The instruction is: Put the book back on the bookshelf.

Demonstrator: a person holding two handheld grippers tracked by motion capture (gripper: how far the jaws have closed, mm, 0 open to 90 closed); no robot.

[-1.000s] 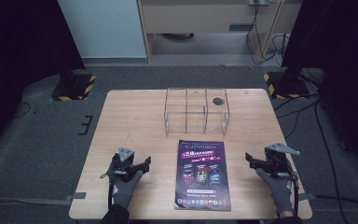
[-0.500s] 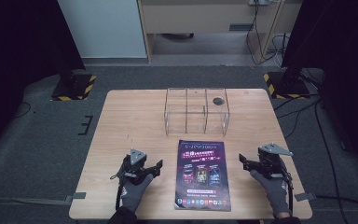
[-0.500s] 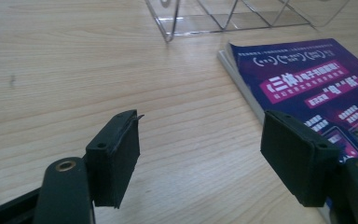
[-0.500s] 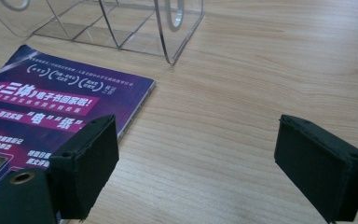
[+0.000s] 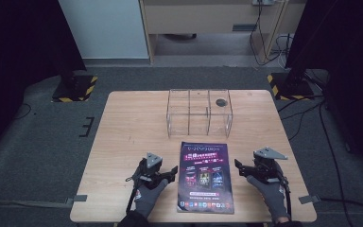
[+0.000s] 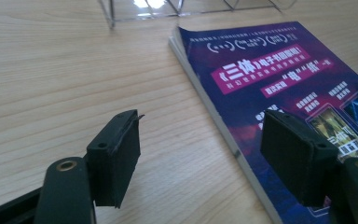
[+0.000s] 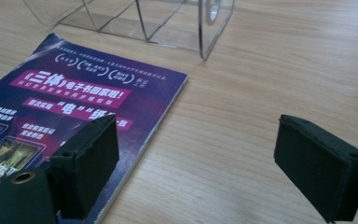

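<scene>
A purple magazine [image 5: 205, 176] lies flat on the wooden table [image 5: 127, 127], near its front edge. My left gripper [image 5: 172, 170] stands open just left of the magazine's left edge, low over the wood. In the left gripper view the jaws straddle that edge of the magazine [image 6: 279, 88] with nothing pressed between them. My right gripper [image 5: 239, 167] is open just right of the magazine's right edge. The right gripper view shows its left jaw over the magazine [image 7: 70, 98] and its right jaw over bare wood.
A clear acrylic divider box [image 5: 199, 112] with several compartments stands behind the magazine, a dark round knob [image 5: 221, 101] on its right side. Its near wall shows in the right gripper view as the box [image 7: 168, 21]. Bare wood lies to both sides.
Both gripper hands have slid inward toward the magazine, the left one rightward and the right one leftward. The magazine and the box have not moved.
</scene>
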